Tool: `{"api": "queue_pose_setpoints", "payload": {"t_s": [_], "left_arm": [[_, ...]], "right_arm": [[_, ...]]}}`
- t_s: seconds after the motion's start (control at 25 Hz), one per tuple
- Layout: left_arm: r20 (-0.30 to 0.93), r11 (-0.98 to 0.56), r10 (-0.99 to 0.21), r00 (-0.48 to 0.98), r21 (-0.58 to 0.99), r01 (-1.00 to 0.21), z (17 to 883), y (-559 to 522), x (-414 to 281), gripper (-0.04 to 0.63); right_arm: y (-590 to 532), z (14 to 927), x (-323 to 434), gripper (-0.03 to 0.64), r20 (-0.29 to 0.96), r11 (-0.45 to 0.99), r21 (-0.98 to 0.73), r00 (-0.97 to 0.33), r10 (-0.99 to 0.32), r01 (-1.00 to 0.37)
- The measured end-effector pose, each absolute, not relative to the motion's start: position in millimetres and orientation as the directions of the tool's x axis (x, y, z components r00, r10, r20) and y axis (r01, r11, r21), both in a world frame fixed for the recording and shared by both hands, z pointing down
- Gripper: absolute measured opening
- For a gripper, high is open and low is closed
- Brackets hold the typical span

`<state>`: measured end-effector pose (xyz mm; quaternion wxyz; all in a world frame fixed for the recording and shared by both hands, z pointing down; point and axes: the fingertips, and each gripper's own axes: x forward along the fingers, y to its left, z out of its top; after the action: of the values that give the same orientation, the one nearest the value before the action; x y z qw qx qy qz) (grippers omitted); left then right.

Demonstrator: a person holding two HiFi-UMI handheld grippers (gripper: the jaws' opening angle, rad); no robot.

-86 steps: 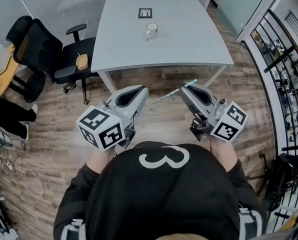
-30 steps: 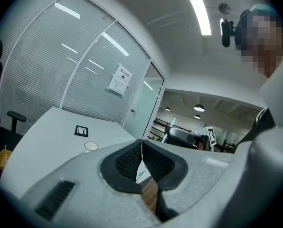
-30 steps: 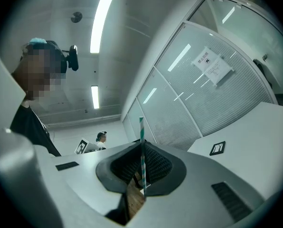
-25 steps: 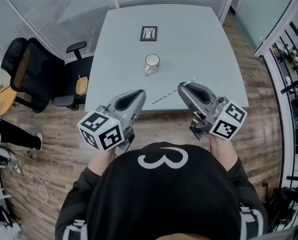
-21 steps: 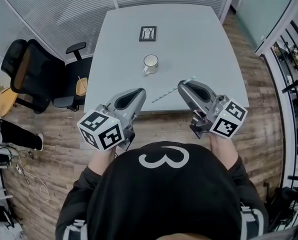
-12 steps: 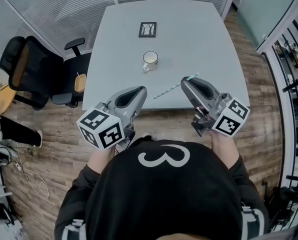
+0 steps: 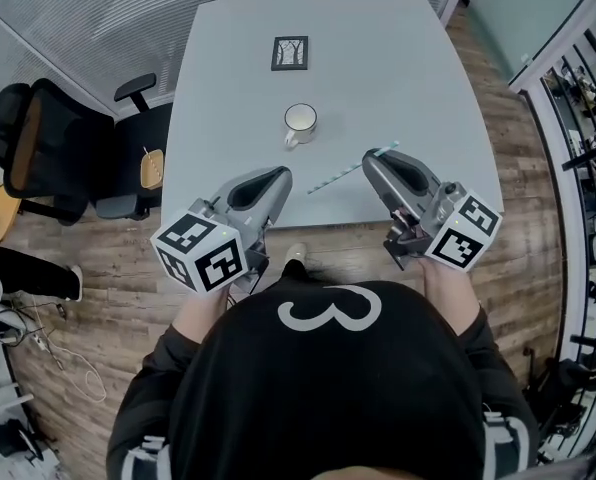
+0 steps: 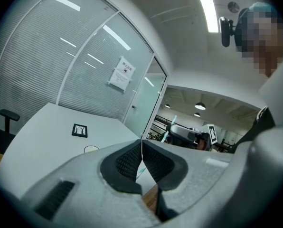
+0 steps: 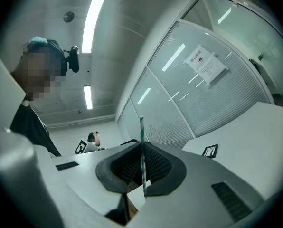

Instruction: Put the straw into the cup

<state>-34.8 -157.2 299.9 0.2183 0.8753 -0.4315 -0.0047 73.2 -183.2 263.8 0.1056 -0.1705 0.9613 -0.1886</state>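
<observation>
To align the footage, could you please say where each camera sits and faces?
Head view: head-mounted, facing steeply down at table, cup, left tongs, right tongs; black shirt shows.
Left gripper view: on left tongs, along shut jaws toward glass wall; person's head shows.
Right gripper view: on right tongs, along jaws shut on straw; person's head shows.
Shared: all see the framed marker.

office mtg room: glass partitions [image 7: 98,8] w/ blinds, swivel chair [image 7: 68,148], plain table [image 7: 378,28].
</observation>
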Motion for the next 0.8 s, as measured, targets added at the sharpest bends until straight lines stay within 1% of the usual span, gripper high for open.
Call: {"api": "queue_pose_setpoints", "payload": {"t_s": [0.24, 0.8], "left_arm": [[0.216, -0.545, -0.718, 0.661, 0.417, -0.728, 320.2, -192.7, -43.3, 0.017], [0.229, -0.569, -0.670, 0.706, 0.453, -0.687, 336.0, -254.0, -75.7, 0.017]], "right_arm": [[-212.9, 276.9, 59.1, 0.031, -0.113, 0.853, -0.413, -0.912, -0.394, -0.317], [-273.7, 284.6, 29.4, 0.031, -0.091, 0.816, -0.428, -0.879, -0.468, -0.390]]}}
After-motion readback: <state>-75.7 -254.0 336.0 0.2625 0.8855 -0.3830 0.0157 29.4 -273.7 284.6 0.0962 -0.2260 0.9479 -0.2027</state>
